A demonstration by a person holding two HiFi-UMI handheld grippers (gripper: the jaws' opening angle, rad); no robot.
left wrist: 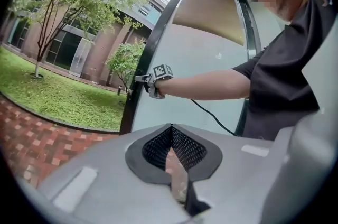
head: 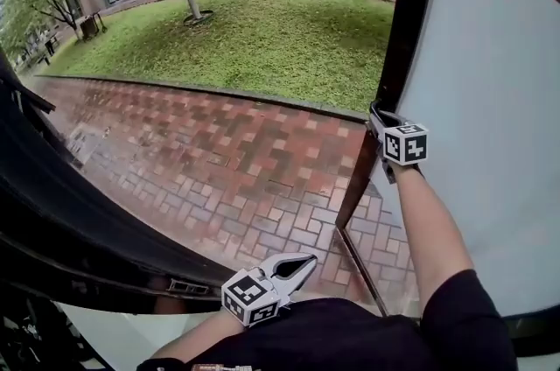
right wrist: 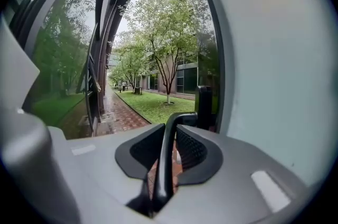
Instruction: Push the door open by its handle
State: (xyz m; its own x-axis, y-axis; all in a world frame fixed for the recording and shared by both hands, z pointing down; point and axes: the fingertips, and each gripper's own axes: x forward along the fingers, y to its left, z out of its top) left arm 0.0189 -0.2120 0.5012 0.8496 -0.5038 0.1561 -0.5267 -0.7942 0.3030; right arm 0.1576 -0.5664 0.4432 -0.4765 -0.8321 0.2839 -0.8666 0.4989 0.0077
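Reaching forward on a nearly straight arm, the right gripper (right wrist: 169, 129) clamps the black handle (right wrist: 167, 165) at the leading edge of the frosted door (head: 490, 98). The left gripper (head: 300, 266) sits low, short of the door, near the person's torso, its jaws pressed together and empty.

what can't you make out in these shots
- door handle: in the head view, hidden behind the right gripper and the door's dark edge.
- Handle's lower end: in the right gripper view, it runs down out of sight behind the gripper body.
- door hinge side: cut off by the head view's right edge.
- Far end of the brick path: too small.
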